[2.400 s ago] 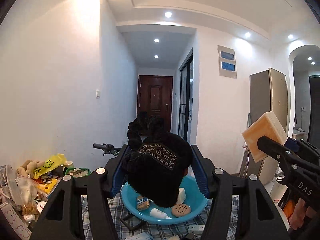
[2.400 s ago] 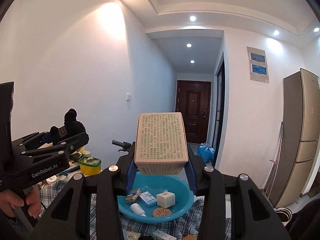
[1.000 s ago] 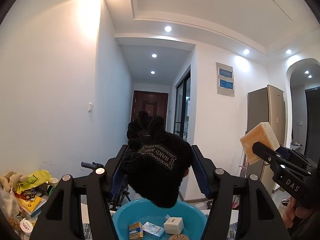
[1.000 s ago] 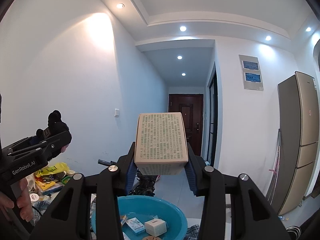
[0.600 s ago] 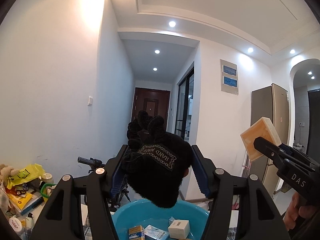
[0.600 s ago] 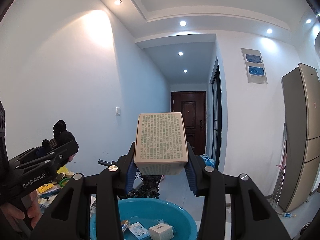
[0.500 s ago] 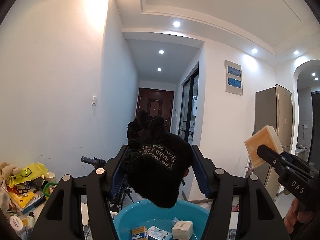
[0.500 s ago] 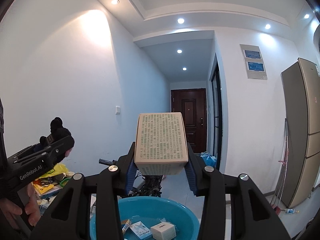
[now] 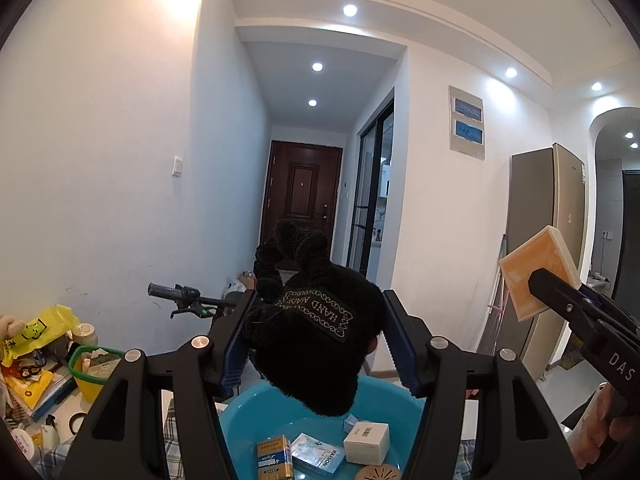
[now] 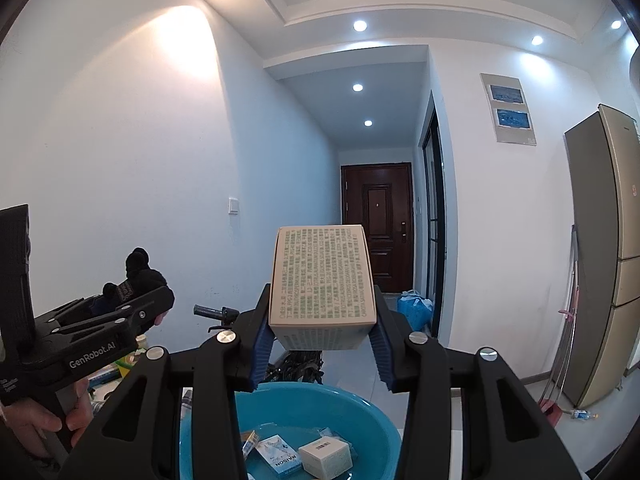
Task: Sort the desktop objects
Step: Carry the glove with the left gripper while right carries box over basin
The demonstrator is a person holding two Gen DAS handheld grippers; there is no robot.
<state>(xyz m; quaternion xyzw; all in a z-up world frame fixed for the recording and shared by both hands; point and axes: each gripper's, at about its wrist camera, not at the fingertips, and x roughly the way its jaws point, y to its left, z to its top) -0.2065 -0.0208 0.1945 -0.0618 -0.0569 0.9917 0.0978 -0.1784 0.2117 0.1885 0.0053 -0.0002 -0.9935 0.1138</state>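
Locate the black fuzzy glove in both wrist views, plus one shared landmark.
Left wrist: black fuzzy glove fills the centre, clamped between the left tongs, above the blue basin.
Right wrist: glove sits small at left, mid-height, in the same tongs seen side-on.
Shared landmark: dark brown door at the hallway's end.

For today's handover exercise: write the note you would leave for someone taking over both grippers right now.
Left gripper: shut on the black plush toy, above the blue basin.
Right gripper: shut on the printed carton, also above the basin.
Done: several small boxes already lie in the basin.
Left: release both items, presumably into the basin, then clear the clutter on the table's left side.
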